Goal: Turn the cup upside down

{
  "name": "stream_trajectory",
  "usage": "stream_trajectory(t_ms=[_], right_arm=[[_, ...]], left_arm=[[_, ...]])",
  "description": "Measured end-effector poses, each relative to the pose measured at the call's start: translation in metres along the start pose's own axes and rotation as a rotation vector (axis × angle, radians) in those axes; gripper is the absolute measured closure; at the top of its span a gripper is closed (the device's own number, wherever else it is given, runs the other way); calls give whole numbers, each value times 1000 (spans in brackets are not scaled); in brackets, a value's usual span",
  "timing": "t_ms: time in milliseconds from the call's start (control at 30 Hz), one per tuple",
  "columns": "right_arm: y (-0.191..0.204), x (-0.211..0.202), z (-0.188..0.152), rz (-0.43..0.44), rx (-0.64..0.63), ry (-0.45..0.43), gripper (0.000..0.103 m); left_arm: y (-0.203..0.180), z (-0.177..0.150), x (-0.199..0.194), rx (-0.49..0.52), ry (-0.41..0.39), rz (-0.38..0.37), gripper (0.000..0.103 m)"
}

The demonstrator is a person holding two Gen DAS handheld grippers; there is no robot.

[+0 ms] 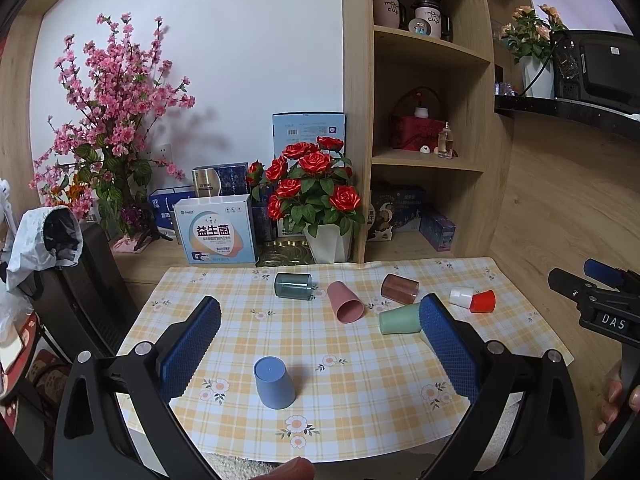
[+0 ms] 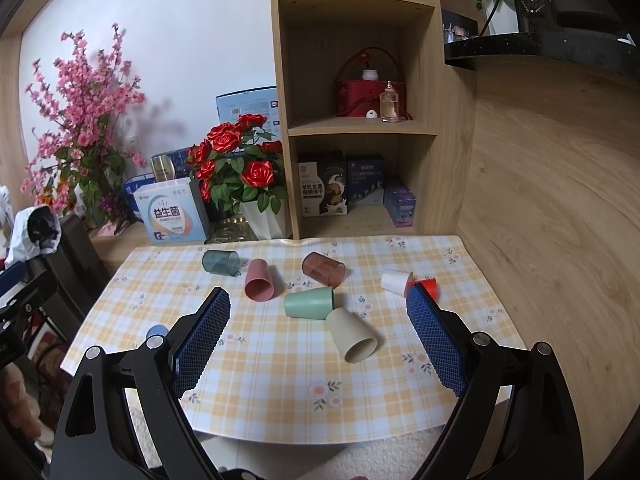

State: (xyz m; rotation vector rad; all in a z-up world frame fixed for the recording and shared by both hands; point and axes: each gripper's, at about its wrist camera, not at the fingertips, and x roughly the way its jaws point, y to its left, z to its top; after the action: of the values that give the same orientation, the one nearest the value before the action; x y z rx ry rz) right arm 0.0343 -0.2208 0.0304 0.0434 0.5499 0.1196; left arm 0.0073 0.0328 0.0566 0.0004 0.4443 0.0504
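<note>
Standing mouth-down near the six o'clock edge of the checked tablecloth (image 1: 360, 412), the blue cup (image 1: 274, 383) looks already flipped, a smooth tapered plastic shape with its flat base up. By my reading the rest are still to do: the beige cup (image 2: 352, 334) lies on its side at centre with its open mouth toward six o'clock, the green cup (image 2: 309, 302) touching it at eleven o'clock, the pink cup (image 2: 260, 280) further toward ten. Translucent grey, brown, white and red cups also lie toppled toward twelve and two o'clock. Both the left gripper (image 1: 320, 344) and right gripper (image 2: 318, 336) hover released and empty, their blue pads finely ribbed.
</note>
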Motion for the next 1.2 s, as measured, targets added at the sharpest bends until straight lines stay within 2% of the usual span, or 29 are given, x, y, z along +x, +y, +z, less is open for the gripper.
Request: stream_trajectory(t_ms=[1200], right_arm=[[0, 4, -4, 3, 0, 18, 16]], left_arm=[[3, -9, 5, -7, 14, -7, 6]])
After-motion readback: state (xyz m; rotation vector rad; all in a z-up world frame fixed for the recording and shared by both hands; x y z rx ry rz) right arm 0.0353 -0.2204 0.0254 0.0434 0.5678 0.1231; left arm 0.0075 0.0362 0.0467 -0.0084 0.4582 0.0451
